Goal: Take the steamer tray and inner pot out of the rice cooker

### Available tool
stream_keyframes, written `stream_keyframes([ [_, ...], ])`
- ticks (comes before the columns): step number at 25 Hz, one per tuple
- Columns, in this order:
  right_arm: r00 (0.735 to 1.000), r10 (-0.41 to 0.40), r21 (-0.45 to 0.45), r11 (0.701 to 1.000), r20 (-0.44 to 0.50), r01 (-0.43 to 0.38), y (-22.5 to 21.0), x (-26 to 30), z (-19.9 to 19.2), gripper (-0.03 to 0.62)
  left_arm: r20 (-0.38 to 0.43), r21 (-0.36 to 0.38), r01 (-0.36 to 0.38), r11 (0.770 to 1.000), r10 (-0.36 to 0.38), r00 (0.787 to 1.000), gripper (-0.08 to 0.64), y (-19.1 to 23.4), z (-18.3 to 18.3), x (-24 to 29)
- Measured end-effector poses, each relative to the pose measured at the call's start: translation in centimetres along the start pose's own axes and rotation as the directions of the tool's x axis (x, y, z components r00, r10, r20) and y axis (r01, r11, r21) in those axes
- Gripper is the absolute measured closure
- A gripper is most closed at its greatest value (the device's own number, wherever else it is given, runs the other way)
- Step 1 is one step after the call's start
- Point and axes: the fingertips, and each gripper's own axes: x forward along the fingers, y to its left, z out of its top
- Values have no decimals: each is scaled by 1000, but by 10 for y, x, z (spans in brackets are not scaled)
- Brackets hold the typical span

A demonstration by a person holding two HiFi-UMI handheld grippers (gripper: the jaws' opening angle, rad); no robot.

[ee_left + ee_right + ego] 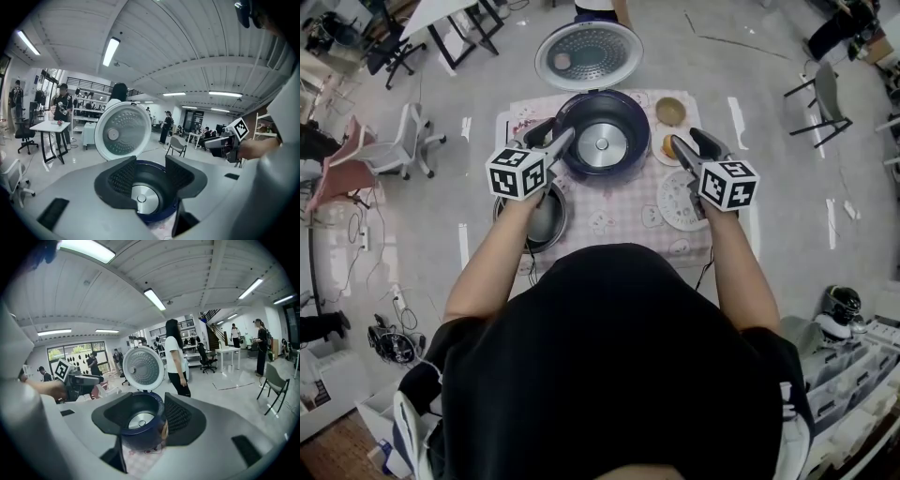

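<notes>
Silver heating plate lies bare at the bottom of the dark blue rice cooker, whose lid stands raised; nothing is left inside. The grey inner pot sits on the desk near the cooker's left, partly under the person's arm. The white perforated steamer tray lies to the right. The left hand-held gripper and right hand-held gripper flank the cooker, jaws wide and empty. Both removals look done.
</notes>
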Motion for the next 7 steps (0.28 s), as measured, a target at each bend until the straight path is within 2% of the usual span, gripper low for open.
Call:
stream_keyframes([
  [7,1000,-17,18,1000,5,17,-9,-10,-1,371,-7,4,18,1000,-18,1000,347,-11,1,8],
])
